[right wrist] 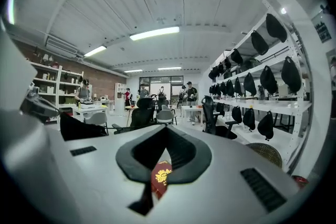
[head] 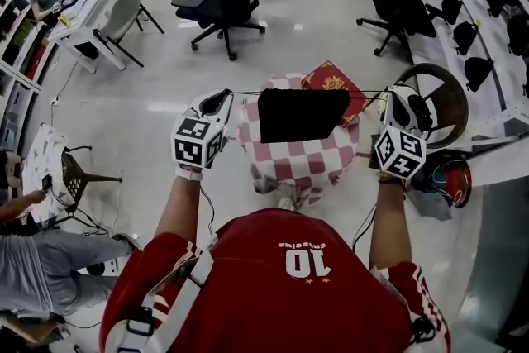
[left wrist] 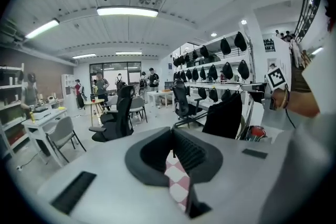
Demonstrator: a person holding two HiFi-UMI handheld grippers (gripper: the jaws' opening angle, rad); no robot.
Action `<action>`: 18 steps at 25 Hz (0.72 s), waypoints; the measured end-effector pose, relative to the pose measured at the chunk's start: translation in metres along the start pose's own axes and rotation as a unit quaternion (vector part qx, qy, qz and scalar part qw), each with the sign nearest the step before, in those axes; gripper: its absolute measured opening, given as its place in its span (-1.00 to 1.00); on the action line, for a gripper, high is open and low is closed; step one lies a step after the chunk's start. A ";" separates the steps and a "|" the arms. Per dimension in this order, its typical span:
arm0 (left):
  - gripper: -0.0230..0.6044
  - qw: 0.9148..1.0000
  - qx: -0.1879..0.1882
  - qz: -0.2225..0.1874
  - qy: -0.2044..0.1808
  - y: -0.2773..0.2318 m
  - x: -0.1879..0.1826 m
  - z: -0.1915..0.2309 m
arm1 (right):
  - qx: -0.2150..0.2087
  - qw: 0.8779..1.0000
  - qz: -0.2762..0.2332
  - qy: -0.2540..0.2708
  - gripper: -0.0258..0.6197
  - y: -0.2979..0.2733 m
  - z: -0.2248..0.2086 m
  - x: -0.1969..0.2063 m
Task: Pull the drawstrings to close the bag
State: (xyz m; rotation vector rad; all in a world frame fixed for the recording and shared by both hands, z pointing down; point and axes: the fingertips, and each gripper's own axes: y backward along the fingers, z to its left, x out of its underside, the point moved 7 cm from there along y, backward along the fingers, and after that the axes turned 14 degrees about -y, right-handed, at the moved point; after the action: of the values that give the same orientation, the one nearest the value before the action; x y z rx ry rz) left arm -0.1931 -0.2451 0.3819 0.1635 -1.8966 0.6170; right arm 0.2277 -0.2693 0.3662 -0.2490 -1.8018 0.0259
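Observation:
A black drawstring bag (head: pixel 303 115) hangs in the air above a small table with a red-and-white checked cloth (head: pixel 302 161). Its drawstring (head: pixel 245 93) runs taut and level out to both sides. My left gripper (head: pixel 216 105) is shut on the left end, and my right gripper (head: pixel 395 103) is shut on the right end (head: pixel 369 91). In the left gripper view the jaws (left wrist: pixel 172 136) are shut, a dark cord (left wrist: pixel 193 206) passes under them, and the bag (left wrist: pixel 224 117) hangs at the right. The right gripper view shows shut jaws (right wrist: pixel 165 131), a cord (right wrist: pixel 139 201) and the bag (right wrist: pixel 79 127) at the left.
A red box (head: pixel 335 83) lies on the checked table behind the bag. A round wicker basket (head: pixel 442 99) and a red round object (head: pixel 446 178) stand by my right. Black office chairs (head: pixel 219 0) stand ahead. Shelves of black bags (head: pixel 488 4) line the right wall. People sit at the left.

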 end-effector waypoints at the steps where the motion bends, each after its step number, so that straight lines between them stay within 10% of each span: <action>1: -0.86 1.000 -0.006 0.000 0.001 0.000 0.001 0.003 | 0.008 1.000 0.002 0.002 -0.87 0.000 0.000 0.001; 18: -0.86 0.994 -0.087 -0.005 0.065 0.012 0.020 0.044 | 0.093 0.996 0.004 -0.006 -0.87 0.009 -0.017 0.016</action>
State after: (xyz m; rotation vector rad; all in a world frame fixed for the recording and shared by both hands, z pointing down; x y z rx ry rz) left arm -0.2422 -0.2527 0.3832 0.0196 -1.8109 0.4417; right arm 0.2414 -0.2600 0.3841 -0.1237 -1.7968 0.2000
